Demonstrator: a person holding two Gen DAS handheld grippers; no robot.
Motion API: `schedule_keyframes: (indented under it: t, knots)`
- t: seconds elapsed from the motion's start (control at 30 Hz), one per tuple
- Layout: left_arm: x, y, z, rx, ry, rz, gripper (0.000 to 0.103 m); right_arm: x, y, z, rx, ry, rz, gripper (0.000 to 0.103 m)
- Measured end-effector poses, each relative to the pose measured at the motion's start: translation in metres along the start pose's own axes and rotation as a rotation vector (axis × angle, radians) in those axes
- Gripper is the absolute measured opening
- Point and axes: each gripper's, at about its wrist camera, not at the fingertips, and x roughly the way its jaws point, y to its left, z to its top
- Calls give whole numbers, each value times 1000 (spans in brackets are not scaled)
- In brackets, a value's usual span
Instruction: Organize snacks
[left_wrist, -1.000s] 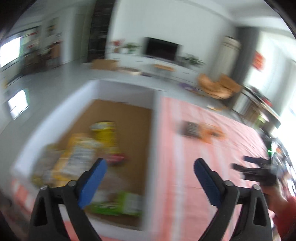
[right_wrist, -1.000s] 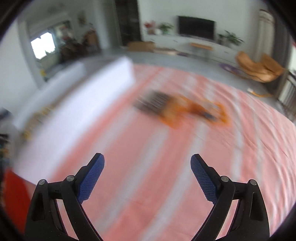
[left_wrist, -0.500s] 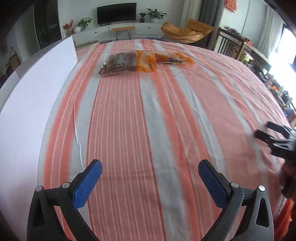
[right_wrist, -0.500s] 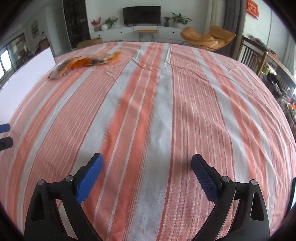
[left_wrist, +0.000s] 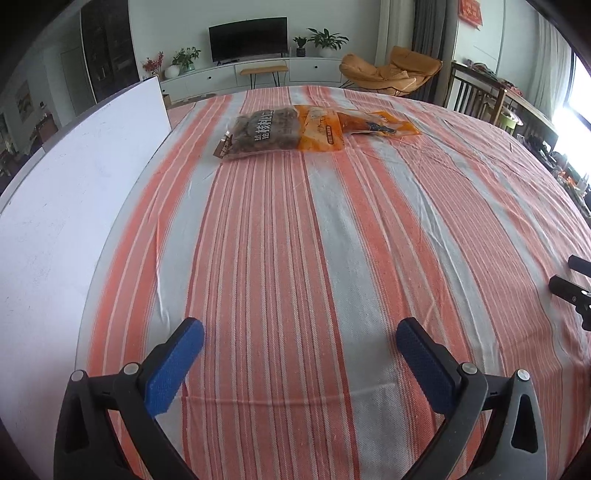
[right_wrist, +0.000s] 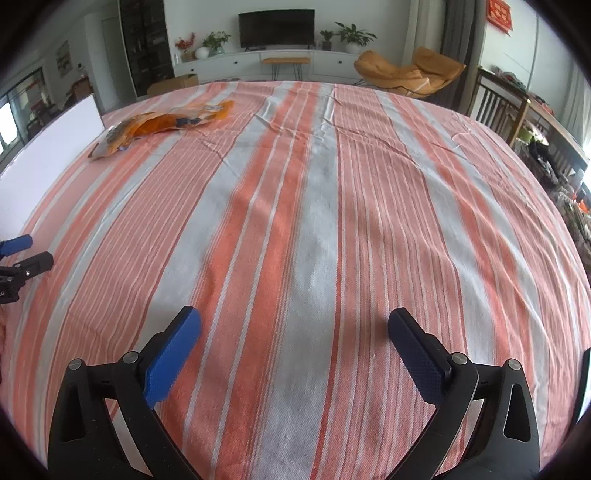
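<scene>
Now snack bags (left_wrist: 284, 127) far ahead of left gripper (left_wrist: 300, 338), untouched.

Left gripper (left_wrist: 300, 347) spread wide, right gripper (right_wrist: 294, 338) likewise, both unladen

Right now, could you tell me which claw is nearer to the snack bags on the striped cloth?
Left. The left claw faces the snack bags almost straight ahead, open and empty. The right claw sits further right, with the bags far off to its left.
</scene>
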Motion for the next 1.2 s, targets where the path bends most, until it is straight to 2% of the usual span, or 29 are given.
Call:
schedule_keyframes:
  t: [0.5, 0.57, 0.67, 0.73, 0.83, 0.97, 1.03, 1.13, 1.2]
  knots:
    - [-1, 0, -1, -19, 8, 9, 103, 1, 0, 0, 1, 0, 1, 102]
    - [-2, 3, 5, -84, 63, -1, 103, 1, 0, 0, 1, 0, 2, 102]
    - [-2, 22, 28, -302, 88, -180, 103, 1, 0, 0, 1, 0, 2, 103]
    - [5, 34, 52, -439, 99, -217, 103, 1, 0, 0, 1, 0, 2, 103]
    - [26, 50, 101, -602, 92, -218, 103, 1, 0, 0, 1, 0, 2, 103]
    - [69, 64, 153, -737, 126, -165, 102, 1, 0, 1, 4, -1, 5, 103]
    - [91, 67, 169, -793, 158, -140, 102, 1, 0, 1, 4, -2, 7, 103]
    - [114, 70, 180, -848, 165, -80, 102, 1, 0, 1, 4, -2, 8, 103]
    - [121, 68, 189, -832, 124, -21, 103, 0, -1, 1, 7, -4, 14, 103]
